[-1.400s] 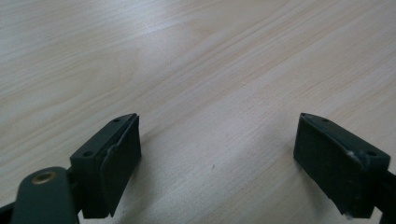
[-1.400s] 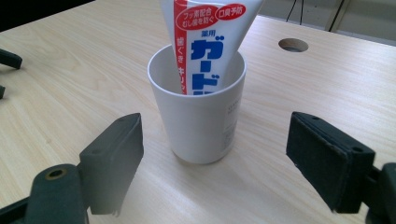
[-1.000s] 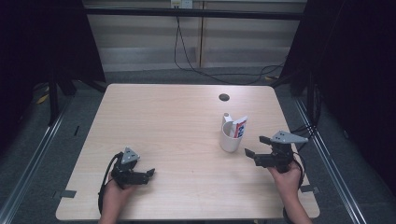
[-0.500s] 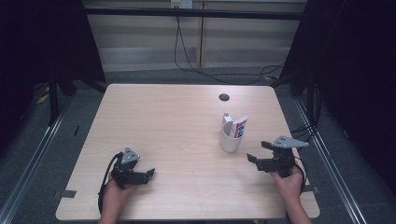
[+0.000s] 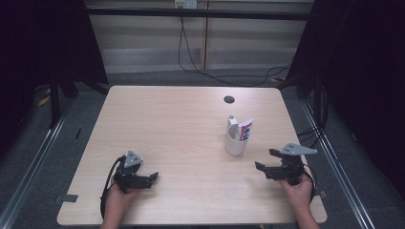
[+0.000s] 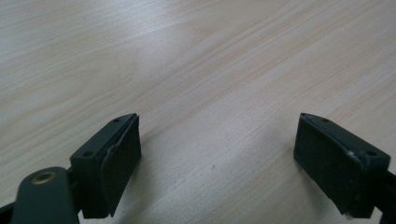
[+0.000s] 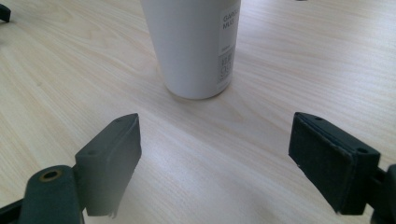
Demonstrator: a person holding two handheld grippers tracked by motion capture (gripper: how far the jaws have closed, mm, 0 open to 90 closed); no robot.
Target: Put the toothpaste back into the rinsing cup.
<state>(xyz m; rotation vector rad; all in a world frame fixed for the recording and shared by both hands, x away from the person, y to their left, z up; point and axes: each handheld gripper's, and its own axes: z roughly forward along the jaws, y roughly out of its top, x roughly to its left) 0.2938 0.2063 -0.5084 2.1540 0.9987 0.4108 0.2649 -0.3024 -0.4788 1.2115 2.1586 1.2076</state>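
1. Right gripper [image 5: 265, 168]: held low over the desk [image 5: 181, 124] in the person's right hand [image 5: 297, 185]. Its fingers [image 7: 109, 161] stand wide apart with nothing between them. They are aimed at the base of the mug, which looks like a line-up for a side grasp, the gap already wide enough to take the mug's body.

2. White mug [image 7: 196, 44]: upright on the desk, straight ahead of the right fingers and just beyond their tips, not touching them. In the right gripper view a printed label with a small code square [image 7: 226, 65] sits on the wall facing the right-hand finger.

3. Mug contents, seen from the high view: a toothpaste tube [image 5: 245, 129] in red, white and blue leans against the rim on the side towards the right gripper. A slim white item [image 5: 231, 120] stands beside it (too small to name). Both stand taller than the mug [image 5: 235, 141], so the wall below them is free for a grip.

4. Left gripper [image 5: 148, 179]: low over the desk in the left hand [image 5: 118, 196], well apart from the mug. Its fingers [image 6: 114, 161] are spread, with bare wood between and ahead of them (apparently parked).

5. Desk fitting: a dark round cable hole [image 5: 229, 99], well beyond the mug.
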